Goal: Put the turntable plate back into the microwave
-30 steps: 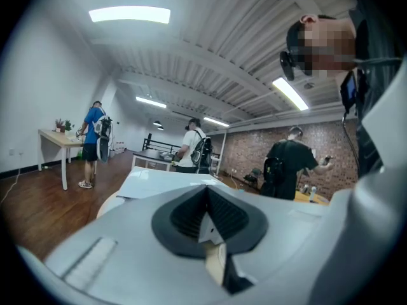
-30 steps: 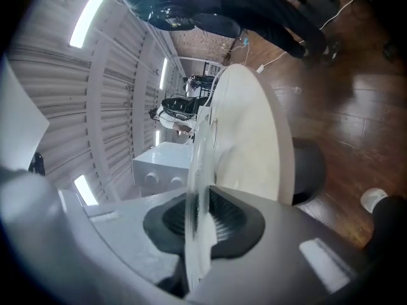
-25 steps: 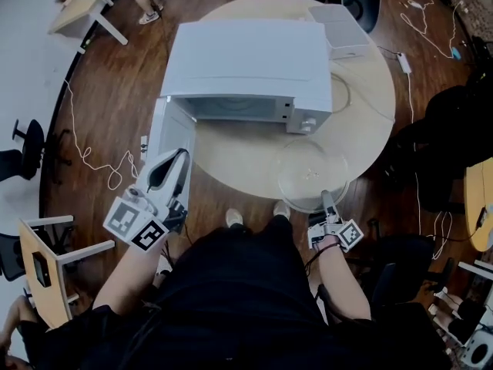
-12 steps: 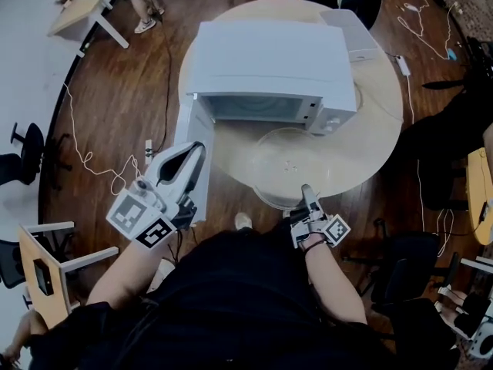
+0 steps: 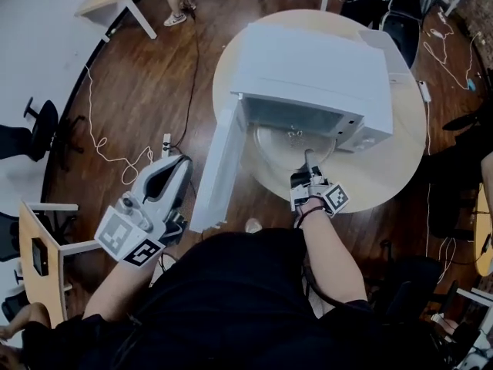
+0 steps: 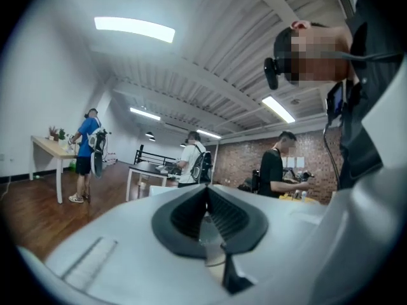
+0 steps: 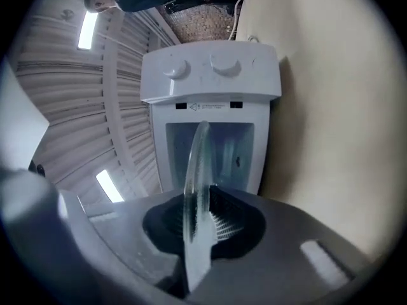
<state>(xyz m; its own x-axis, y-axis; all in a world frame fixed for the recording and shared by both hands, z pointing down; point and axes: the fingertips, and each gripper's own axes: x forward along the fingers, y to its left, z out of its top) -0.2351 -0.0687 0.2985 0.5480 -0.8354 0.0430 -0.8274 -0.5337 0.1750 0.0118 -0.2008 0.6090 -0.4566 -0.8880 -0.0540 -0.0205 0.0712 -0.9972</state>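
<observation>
The white microwave stands on the round, pale bench, and its door is swung fully open toward the left side of the head view. The right gripper is closed on the near rim of the glass turntable plate and holds it level at the mouth of the oven. The far part of the plate lies already within the opening, while the near part projects out over the bench toward the person. In the right gripper view the plate is seen from its edge, as a thin clear strip that is pressed between the two dark pads of the right gripper. It points into the open chamber of the microwave, beside the panel with the two round knobs. The left gripper is well apart from the plate, near the outer side of the open door and above the wooden floor. In the left gripper view the jaws of the left gripper are together and nothing is between them. Behind them this view shows the room, with several people who stand at tables in the distance.
</observation>
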